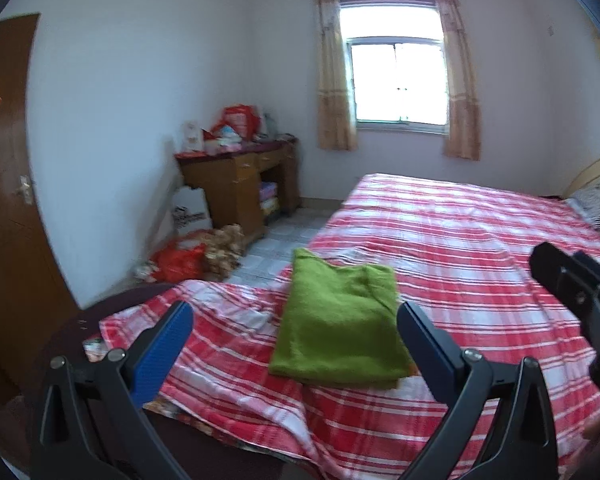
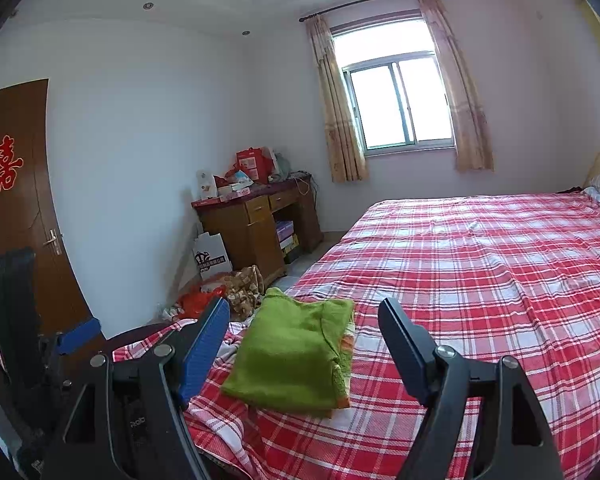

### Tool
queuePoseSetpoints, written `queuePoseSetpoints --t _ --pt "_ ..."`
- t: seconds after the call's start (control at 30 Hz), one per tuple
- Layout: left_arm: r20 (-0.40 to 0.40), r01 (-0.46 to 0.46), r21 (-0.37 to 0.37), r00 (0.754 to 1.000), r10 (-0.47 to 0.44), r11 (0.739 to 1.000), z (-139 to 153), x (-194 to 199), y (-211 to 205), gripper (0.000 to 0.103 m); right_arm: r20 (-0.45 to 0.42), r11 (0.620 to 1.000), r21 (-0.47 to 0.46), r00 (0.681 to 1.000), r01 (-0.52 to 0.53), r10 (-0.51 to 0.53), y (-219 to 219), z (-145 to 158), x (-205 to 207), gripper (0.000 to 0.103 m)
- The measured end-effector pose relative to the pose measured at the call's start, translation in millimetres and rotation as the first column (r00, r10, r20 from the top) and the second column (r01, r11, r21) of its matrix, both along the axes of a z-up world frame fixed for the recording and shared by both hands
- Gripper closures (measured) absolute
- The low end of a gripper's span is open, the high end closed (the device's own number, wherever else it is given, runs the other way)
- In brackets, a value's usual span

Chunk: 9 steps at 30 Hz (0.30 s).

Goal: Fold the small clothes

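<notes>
Judging by the green knit garment [image 1: 340, 324], already a compact rectangle on the red plaid bed [image 1: 480, 240] near its foot corner, I reckon the folding is finished or nearly so; next I'd only square its edges or fetch another piece. It lies at twelve o'clock, just beyond both tools. My left tool [image 1: 296, 332] and right tool [image 2: 304, 328] are spread wide, holding nothing.

Setting: home bedroom, shown by a bed [image 2: 480, 264] under red plaid sheet, curtained window [image 2: 398, 106], cluttered wooden desk [image 2: 256, 224] in the corner, wooden door [image 2: 16, 208] bearing a red double-happiness cutout [image 2: 0, 166].
</notes>
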<state>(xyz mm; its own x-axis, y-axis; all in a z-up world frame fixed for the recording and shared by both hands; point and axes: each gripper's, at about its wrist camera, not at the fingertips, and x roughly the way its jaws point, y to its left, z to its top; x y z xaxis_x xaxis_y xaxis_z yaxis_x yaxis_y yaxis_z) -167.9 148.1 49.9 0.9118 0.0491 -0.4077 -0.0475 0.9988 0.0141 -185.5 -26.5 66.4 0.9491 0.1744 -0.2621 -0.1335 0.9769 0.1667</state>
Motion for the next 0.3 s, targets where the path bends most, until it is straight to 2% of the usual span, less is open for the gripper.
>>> queuePoseSetpoints --t 0.07,0.2,0.3 --pt "-0.007 0.013 0.004 1.000 -0.013 1.000 -1.2 0.5 -2.1 0.000 -0.003 1.000 0.000 1.000 0.000 0.000 0.1 -1.1 0.1 0.025" --pt "0.004 -0.015 0.066 1.000 0.014 0.998 -3.9 1.0 -9.7 0.000 -0.007 1.000 0.002 1.000 -0.001 0.001 -0.8 -3.1 1.6 0.025" --pt "-0.009 -0.015 0.051 1.000 0.015 0.999 -4.6 3.2 -7.6 0.000 -0.011 1.000 0.004 1.000 0.001 -0.001 -2.0 -4.0 2.6 0.025"
